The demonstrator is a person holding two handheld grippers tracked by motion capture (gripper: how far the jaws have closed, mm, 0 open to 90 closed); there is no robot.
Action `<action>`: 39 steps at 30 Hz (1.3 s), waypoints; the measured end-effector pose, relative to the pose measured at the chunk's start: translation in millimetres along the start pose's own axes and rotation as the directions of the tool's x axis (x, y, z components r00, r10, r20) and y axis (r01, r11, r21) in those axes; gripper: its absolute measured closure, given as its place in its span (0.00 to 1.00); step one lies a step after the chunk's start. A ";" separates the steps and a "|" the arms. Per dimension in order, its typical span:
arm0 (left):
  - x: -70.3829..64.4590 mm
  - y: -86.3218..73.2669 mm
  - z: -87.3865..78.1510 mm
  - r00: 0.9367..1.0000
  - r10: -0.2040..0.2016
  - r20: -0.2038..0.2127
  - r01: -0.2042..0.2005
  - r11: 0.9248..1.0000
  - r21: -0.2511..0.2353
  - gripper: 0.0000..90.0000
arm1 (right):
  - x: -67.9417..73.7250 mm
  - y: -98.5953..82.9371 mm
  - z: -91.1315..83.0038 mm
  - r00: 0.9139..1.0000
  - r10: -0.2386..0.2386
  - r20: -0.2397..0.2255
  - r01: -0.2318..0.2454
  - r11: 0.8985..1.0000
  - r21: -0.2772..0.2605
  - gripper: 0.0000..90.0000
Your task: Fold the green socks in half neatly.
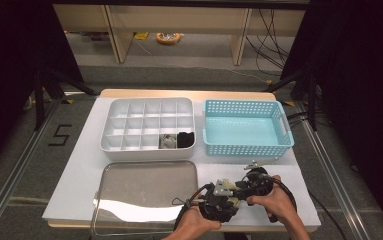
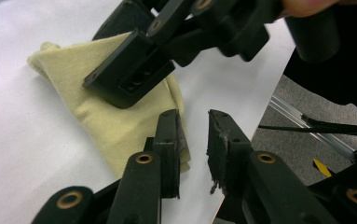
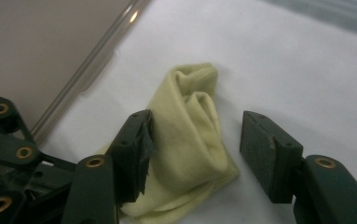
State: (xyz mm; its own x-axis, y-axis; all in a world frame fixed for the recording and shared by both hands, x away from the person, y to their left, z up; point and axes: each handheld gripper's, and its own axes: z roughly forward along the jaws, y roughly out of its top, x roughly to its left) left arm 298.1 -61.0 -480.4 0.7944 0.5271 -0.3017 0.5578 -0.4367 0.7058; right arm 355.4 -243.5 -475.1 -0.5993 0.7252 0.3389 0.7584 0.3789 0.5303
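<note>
A pale yellow sock (image 3: 190, 154) lies crumpled on the white bench (image 1: 79, 170), near its front edge and just right of the metal tray (image 1: 144, 187). In the high view both hand-held grippers crowd over that spot and hide the sock.

The right hand-held gripper (image 3: 195, 154) has its 2 jaws spread wide, one on each side of the sock; the left-hand jaw in its own view touches or nearly touches the fabric, the other stands clear on the bare bench. In the left gripper view a jaw of that right tool rests over the upper part of the sock (image 2: 106, 107).

The left hand-held gripper (image 2: 195, 140) is slightly parted (a narrow gap between the pads), with nothing between them. One jaw overlaps the sock's lower corner; whether it touches I cannot tell. The other jaw hangs over the bench edge.

In the high view, both hands hold the tools close together at the front, the left (image 1: 214, 202) just beside the right (image 1: 251, 182).

Behind the tray sits a white divided box (image 1: 149, 127) with a grey sock (image 1: 168, 141) and a black sock (image 1: 185, 139) in 2 neighbouring front-row compartments. To its right stands a blue basket (image 1: 246, 145)
</note>
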 end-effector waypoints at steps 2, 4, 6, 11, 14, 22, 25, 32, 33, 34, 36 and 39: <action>-1.8 -0.5 -1.3 1.000 0.005 0.007 -0.005 1.000 -0.003 0.80 | -1.1 0.2 -0.3 1.000 -0.001 0.002 0.001 1.000 0.000 0.51; -4.3 -1.7 -3.7 1.000 0.002 0.018 -0.002 1.000 -0.007 0.78 | 0.9 0.6 1.2 1.000 -0.003 0.013 0.003 1.000 -0.009 0.52; -5.5 -3.6 -9.2 1.000 0.016 0.020 -0.016 1.000 -0.007 0.78 | 1.1 1.4 1.2 1.000 -0.009 0.007 0.009 1.000 0.004 0.58; 1.8 -11.3 -31.1 1.000 0.007 0.028 -0.007 1.000 -0.025 0.74 | -0.4 1.3 3.5 0.999 -0.007 -0.033 0.007 1.000 0.001 0.67; 6.5 -14.7 -40.1 1.000 -0.002 0.017 0.003 1.000 -0.028 0.72 | -0.4 1.2 3.8 0.999 -0.008 -0.037 0.008 1.000 0.000 0.70; 34.6 -32.8 -81.9 0.997 -0.068 -0.025 0.066 0.996 -0.061 0.60 | 7.8 3.2 -0.1 0.998 -0.059 -0.010 0.059 0.998 -0.005 0.79; 44.2 -38.9 -91.7 0.996 -0.079 -0.034 0.077 0.995 -0.061 0.57 | 11.1 3.8 -2.6 0.997 -0.075 -0.002 0.075 0.997 -0.018 0.80; 59.9 -53.5 -110.8 0.990 -0.116 -0.080 0.110 0.991 -0.073 0.50 | 21.1 8.2 -11.4 0.993 -0.112 0.030 0.113 0.993 -0.041 0.80; 61.4 -55.4 -114.1 0.989 -0.122 -0.084 0.115 0.990 -0.080 0.50 | 22.3 8.5 -12.4 0.993 -0.114 0.035 0.115 0.992 -0.042 0.80; 62.4 -57.2 -117.6 0.988 -0.125 -0.094 0.118 0.990 -0.082 0.49 | 25.1 8.1 -11.2 0.994 -0.103 0.038 0.105 0.992 -0.069 0.80; 65.0 -61.1 -122.8 0.987 -0.126 -0.102 0.118 0.989 -0.086 0.46 | 25.4 9.4 -13.0 0.991 -0.126 0.048 0.129 0.989 -0.071 0.80; 67.6 -68.3 -129.3 0.984 -0.141 -0.108 0.132 0.988 -0.082 0.43 | 27.1 9.7 -13.4 0.991 -0.116 0.062 0.120 0.991 -0.067 0.80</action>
State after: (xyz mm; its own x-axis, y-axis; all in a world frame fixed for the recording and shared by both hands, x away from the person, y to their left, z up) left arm 282.7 98.8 -466.1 0.6774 0.6590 -0.3269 0.6361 -0.3017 0.7102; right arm 343.1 -227.8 -450.3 -0.6661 0.7108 0.2261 0.6622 0.4240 0.6179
